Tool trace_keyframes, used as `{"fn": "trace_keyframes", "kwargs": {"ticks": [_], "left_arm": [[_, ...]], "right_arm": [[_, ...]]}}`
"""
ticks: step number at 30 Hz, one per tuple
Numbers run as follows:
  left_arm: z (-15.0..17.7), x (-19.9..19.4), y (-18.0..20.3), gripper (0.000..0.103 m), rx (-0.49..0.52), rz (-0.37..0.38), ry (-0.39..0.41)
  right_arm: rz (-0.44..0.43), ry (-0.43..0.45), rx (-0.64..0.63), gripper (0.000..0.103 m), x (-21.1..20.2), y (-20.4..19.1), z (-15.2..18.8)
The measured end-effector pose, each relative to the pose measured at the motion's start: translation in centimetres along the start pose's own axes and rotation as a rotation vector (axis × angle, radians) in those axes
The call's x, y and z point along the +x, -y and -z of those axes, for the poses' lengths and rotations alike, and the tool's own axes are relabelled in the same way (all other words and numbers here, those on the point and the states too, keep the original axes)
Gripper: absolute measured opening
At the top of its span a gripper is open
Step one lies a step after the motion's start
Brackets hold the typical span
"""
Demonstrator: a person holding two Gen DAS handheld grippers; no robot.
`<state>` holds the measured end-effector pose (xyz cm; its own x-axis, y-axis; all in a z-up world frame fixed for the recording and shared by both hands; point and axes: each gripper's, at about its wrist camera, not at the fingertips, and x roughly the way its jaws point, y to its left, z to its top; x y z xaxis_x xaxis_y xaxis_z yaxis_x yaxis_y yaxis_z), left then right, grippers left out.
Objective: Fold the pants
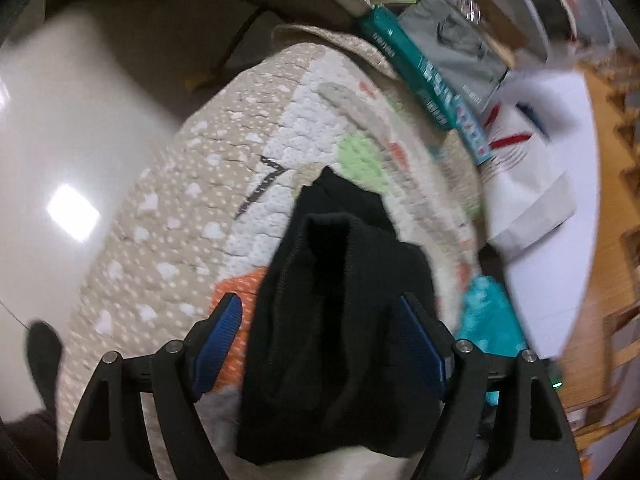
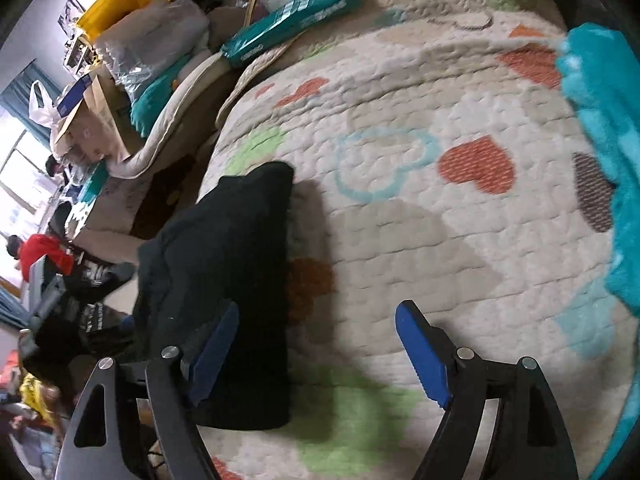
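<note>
A cream quilted bedspread (image 2: 420, 240) printed with orange hearts, green patches and pale blue outlines covers the bed and fills most of both views; in the left wrist view its near-left part is beige with white dots (image 1: 160, 240). Along its right edge in the right wrist view lies a fluffy turquoise blanket (image 2: 600, 140), which shows as a small patch at the right of the left wrist view (image 1: 488, 312). The black knitted pants (image 1: 332, 328) lie folded into a thick bundle on the bedspread, reaching from near the camera toward the far side, with a ribbed edge showing on the upper layer. In the right wrist view the same bundle (image 2: 224, 264) sits at the left edge of the bed, near the camera. At the far side of the bed rests a long teal printed package (image 2: 288, 20), seen also in the left wrist view (image 1: 420, 76), with a grey plastic bag (image 1: 460, 48) just beside it. The left gripper (image 1: 320, 344) has its blue-padded jaws spread wide on either side of the bundle, apart from the cloth. The right gripper (image 2: 316, 348) is likewise spread wide and holds nothing; its left finger (image 2: 214, 352) overlaps the bundle's near right part, and contact cannot be told.
</note>
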<state>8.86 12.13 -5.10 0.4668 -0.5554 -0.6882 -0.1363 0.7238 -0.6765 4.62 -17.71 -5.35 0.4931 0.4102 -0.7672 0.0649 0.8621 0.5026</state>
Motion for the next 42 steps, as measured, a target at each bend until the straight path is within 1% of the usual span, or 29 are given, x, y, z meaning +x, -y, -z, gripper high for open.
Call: {"fn": "trace_keyframes", "kwargs": {"ticks": [1,3,4,5,6,7,9,10,12,13,14,15,16,17,18,20,23,25,27,29,31,33,36,37,38,39,40,41,42], "left_arm": [[0.0,0.5,0.3,0.079,0.023,-0.030,-0.014],[0.1,1.6,0.5,0.079,0.053,-0.043,-0.051],[0.3,2.5,0.7,0.079,0.064,-0.027,-0.091],[0.4,3.1,0.8,0.081,0.067,-0.014,-0.112],[0.5,3.7,1.0,0.085,0.075,-0.006,-0.131],[0.7,4.0,1.5,0.086,0.104,-0.017,-0.118],[0.9,4.3,2.1,0.087,0.148,-0.035,-0.120],[1.0,4.3,2.3,0.084,0.158,-0.036,-0.120],[1.0,4.3,2.5,0.055,0.163,0.002,-0.136],[0.9,4.3,2.6,0.051,0.164,0.008,-0.137],[0.8,4.2,2.6,0.045,0.167,0.010,-0.135],[0.7,4.1,2.7,0.043,0.165,0.010,-0.134],[0.7,4.1,2.8,0.042,0.162,0.002,-0.131],[0.7,4.1,2.9,0.041,0.165,-0.005,-0.128],[0.7,4.0,3.1,0.041,0.174,-0.018,-0.125],[0.7,4.0,3.9,0.041,0.197,-0.040,-0.114],[-0.1,4.4,5.1,0.040,0.230,-0.053,-0.105],[-1.5,4.9,6.3,0.040,0.254,-0.041,-0.100],[-2.8,5.0,7.5,0.039,0.280,-0.034,-0.078],[-4.0,5.3,8.7,0.039,0.300,-0.029,-0.055],[-5.2,6.0,10.0,0.039,0.342,-0.039,-0.026],[-5.9,6.5,10.4,0.039,0.360,-0.049,-0.011],[-7.1,7.9,9.8,0.042,0.345,-0.080,-0.018],[-7.6,8.6,9.3,0.044,0.332,-0.108,-0.021],[-7.9,9.0,8.9,0.048,0.323,-0.133,-0.021],[-8.2,9.6,8.5,0.058,0.318,-0.167,-0.021],[-8.4,10.1,7.9,0.065,0.315,-0.209,-0.014],[-8.6,10.1,7.5,0.076,0.309,-0.222,-0.010],[-8.7,10.1,7.2,0.077,0.295,-0.224,-0.015]], "right_arm": [[-0.009,-0.005,0.008,0.086,0.3,-0.1,-0.2],[-0.043,-0.025,0.029,0.087,1.2,-0.2,-1.1],[-0.052,-0.036,0.034,0.089,1.7,-0.2,-1.4],[-0.060,-0.053,0.044,0.089,2.6,-0.2,-1.9],[-0.062,-0.060,0.052,0.089,3.2,-0.1,-2.3],[-0.072,-0.066,0.062,0.089,3.9,-0.1,-2.7],[-0.110,-0.088,0.088,0.089,5.3,-0.1,-3.4],[-0.130,-0.100,0.109,0.089,6.0,-0.1,-3.6],[-0.159,-0.120,0.147,0.090,7.2,-0.2,-3.9],[-0.158,-0.117,0.156,0.090,7.5,-0.3,-4.1],[-0.162,-0.118,0.153,0.090,7.6,-0.5,-4.3],[-0.169,-0.126,0.145,0.088,7.7,-0.8,-4.4],[-0.193,-0.139,0.135,0.073,7.7,-1.1,-4.5],[-0.222,-0.152,0.132,0.054,7.8,-1.4,-4.5],[-0.213,-0.151,0.127,0.054,7.5,-1.7,-4.6],[-0.199,-0.149,0.101,0.046,7.1,-2.5,-4.9],[-0.176,-0.115,0.075,0.044,6.3,-3.1,-6.1],[-0.164,-0.087,0.072,0.043,5.8,-3.0,-7.5],[-0.164,-0.068,0.084,0.043,5.4,-2.7,-8.9],[-0.158,-0.043,0.091,0.043,5.0,-2.6,-10.5],[-0.141,-0.021,0.082,0.043,4.9,-2.8,-12.2],[-0.124,-0.015,0.068,0.043,5.3,-3.1,-13.6],[-0.079,-0.027,0.035,0.043,7.0,-3.7,-14.8],[-0.056,-0.032,0.016,0.043,7.6,-3.7,-15.0],[-0.031,-0.035,-0.007,0.043,8.3,-4.1,-15.2],[0.004,-0.038,-0.033,0.045,9.2,-4.4,-15.2],[0.052,-0.032,-0.053,0.049,9.9,-4.5,-15.1],[0.086,-0.021,-0.060,0.054,10.3,-4.5,-15.0],[0.106,-0.012,-0.059,0.058,10.5,-4.4,-14.9]]}}
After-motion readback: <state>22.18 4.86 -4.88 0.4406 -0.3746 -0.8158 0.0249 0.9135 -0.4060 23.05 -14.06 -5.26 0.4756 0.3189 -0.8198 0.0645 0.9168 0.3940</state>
